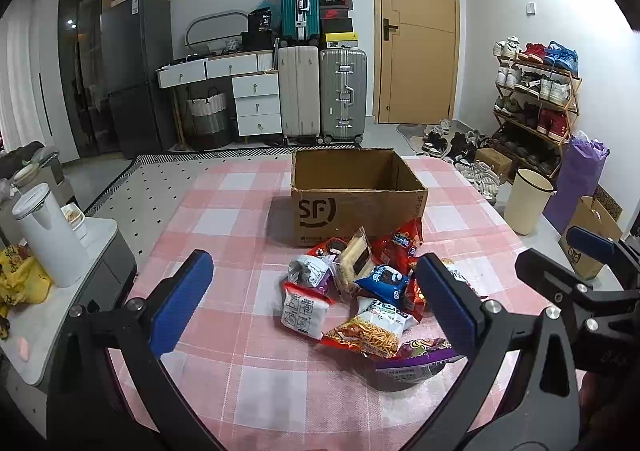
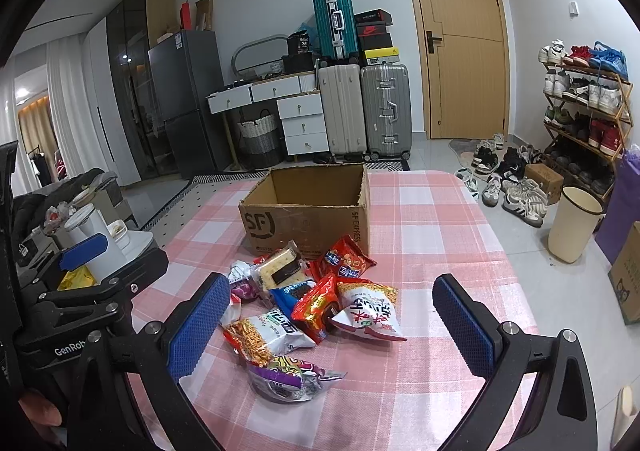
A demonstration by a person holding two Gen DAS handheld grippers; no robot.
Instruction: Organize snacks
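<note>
A: What am I seeing at the grippers?

B: I am holding both spread wide with nothing between the pads. The left gripper (image 1: 316, 303) is hovering over the near side of the snack pile (image 1: 360, 291), its right-hand blue pad overlapping the pile's right edge in the left wrist view. The right gripper (image 2: 332, 327) is framing the same snack pile (image 2: 308, 311), which is lying between its fingers and slightly ahead, untouched. Each gripper is showing at the edge of the other's view.

A: How is the pile looking?

B: It is lying loose: a purple packet (image 2: 288, 375) nearest me, a noodle-print packet (image 2: 268, 331) behind it, a red packet (image 2: 316, 307), a blue packet (image 1: 380, 279), a white-and-red bag (image 2: 370, 313), and a clear-wrapped sandwich biscuit (image 2: 280, 267) leaning toward the back. Another red packet (image 2: 346, 257) is resting against the cardboard box (image 2: 304, 219).

A: And the box?

B: It is standing open just behind the pile, and no snacks are showing in the part of its interior that I can see.

A: The surroundings?

B: Everything is sitting on a table with a pink-and-white checked tablecloth (image 1: 224, 235). Beyond it, suitcases (image 1: 322, 99) are standing against the wall beside white drawers (image 1: 256, 103), next to a wooden door (image 1: 416, 27). A shoe rack (image 1: 536, 99) and a cream bin (image 1: 528, 205) are occupying the right side.
</note>
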